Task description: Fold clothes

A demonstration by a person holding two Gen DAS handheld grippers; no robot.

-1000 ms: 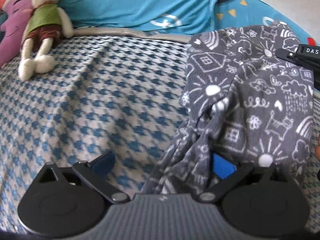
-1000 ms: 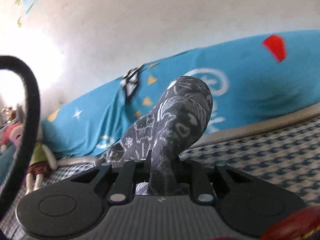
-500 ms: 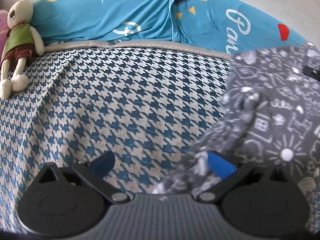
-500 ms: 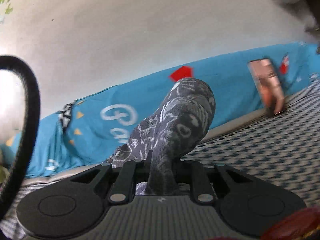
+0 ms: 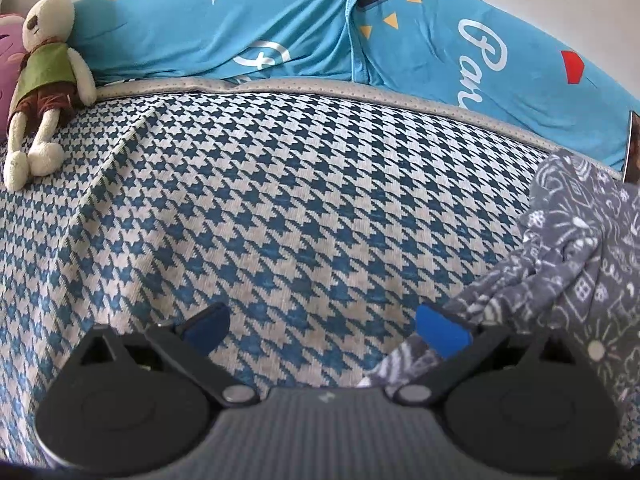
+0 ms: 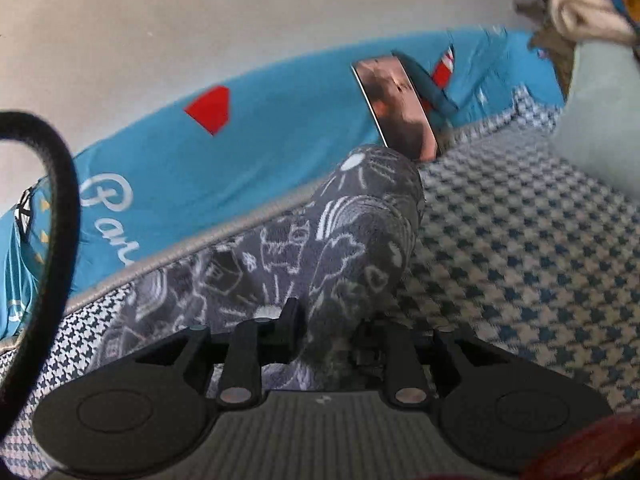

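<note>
A dark grey garment (image 5: 576,264) printed with white doodles hangs bunched at the right of the left wrist view, above the houndstooth bed cover (image 5: 280,200). My left gripper (image 5: 324,326) is open; its blue right pad touches a fold of the cloth, and only the bed cover shows between the fingers. In the right wrist view the same garment (image 6: 352,248) rises in a thick bundle from my right gripper (image 6: 324,332), which is shut on it. The cloth hides the right fingertips.
A plush rabbit (image 5: 44,68) and a pink toy (image 5: 6,60) lie at the bed's far left. A blue printed sheet (image 5: 320,28) runs along the wall. A shiny copper-coloured slab (image 6: 396,108) leans on it, and a pale cushion (image 6: 600,112) sits far right.
The garment has slid out from between my left fingers and shifted to the right. My right gripper has swung right and tipped down toward the bed, still shut on the cloth.
</note>
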